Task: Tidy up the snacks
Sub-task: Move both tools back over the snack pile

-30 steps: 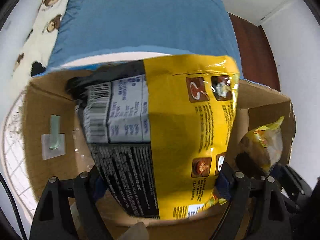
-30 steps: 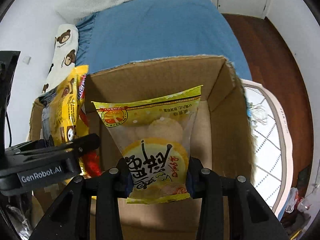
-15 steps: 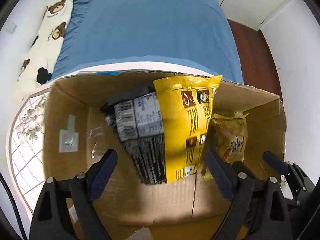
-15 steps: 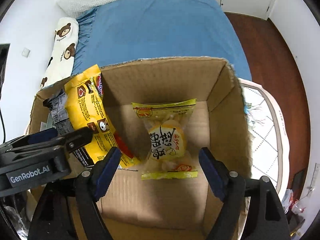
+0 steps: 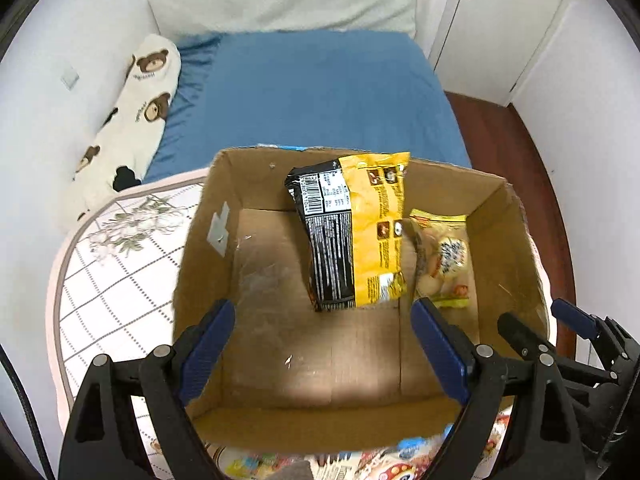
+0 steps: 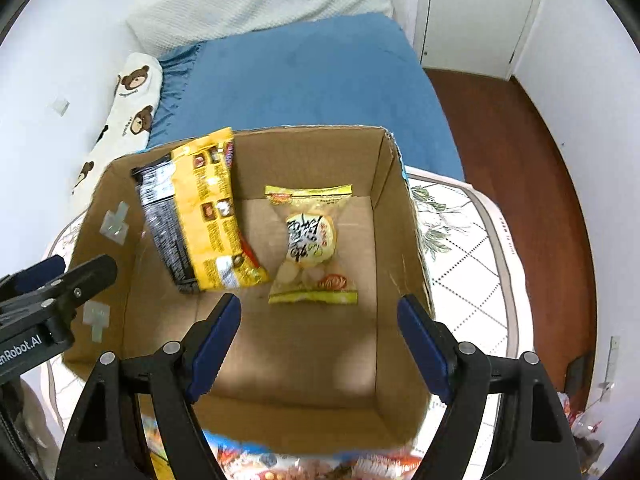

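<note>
Reading "nRobot.AI", left gripper (image 6: 60,268) hangs beside cardboard box (image 6: 394,216).

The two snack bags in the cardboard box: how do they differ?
The yellow-and-black bag is larger and opaque, with a barcode; the clear-windowed yellow packet is smaller and shows pale round pieces inside. The yellow-and-black bag leans on the box's far wall, while the packet looks to lie flatter on the floor. Both are sealed in the cardboard box, held by neither gripper.

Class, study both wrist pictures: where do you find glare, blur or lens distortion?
Left wrist view: fisheye bends the bed's edges; dark vignette at the corners; loose packets below the cardboard box are smeared. Right wrist view: glare on the yellow snack bag; the box's near rim is blurred.
</note>
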Demonstrator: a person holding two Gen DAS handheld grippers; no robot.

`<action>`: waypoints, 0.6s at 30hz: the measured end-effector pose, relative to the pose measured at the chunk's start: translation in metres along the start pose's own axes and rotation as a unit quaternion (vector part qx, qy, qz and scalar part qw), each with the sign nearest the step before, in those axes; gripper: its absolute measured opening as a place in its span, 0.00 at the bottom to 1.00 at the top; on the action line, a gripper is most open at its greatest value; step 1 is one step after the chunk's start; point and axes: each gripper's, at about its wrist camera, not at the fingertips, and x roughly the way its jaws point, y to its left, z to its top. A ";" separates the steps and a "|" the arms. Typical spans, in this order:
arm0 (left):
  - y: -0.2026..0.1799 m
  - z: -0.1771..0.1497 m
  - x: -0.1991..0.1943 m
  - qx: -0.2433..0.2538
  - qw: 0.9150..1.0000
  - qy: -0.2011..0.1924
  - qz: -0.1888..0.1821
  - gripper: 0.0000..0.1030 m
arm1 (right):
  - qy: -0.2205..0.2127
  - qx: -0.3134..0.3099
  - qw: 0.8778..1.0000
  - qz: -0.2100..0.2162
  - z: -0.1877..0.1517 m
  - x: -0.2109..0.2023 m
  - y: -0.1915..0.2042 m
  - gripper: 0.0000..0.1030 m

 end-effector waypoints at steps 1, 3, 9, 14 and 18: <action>-0.001 -0.006 -0.009 0.003 1.000 -0.009 0.001 0.88 | -0.007 -0.002 1.000 -0.001 -0.006 -0.008 0.001 0.80; -0.002 -0.014 -0.023 0.007 1.000 -0.021 0.002 0.88 | -0.022 -0.005 1.000 -0.003 -0.016 -0.024 0.007 0.80; -0.001 -0.041 -0.065 0.011 0.999 -0.049 -0.001 0.88 | -0.052 -0.001 0.999 0.008 -0.041 -0.065 0.014 0.80; 0.001 -0.064 -0.094 0.009 0.997 -0.071 -0.003 0.88 | -0.073 0.005 0.997 0.014 -0.061 -0.097 0.018 0.80; 0.007 -0.086 -0.107 0.002 0.997 -0.070 -0.013 0.88 | -0.078 0.014 0.996 0.028 -0.086 -0.119 0.017 0.80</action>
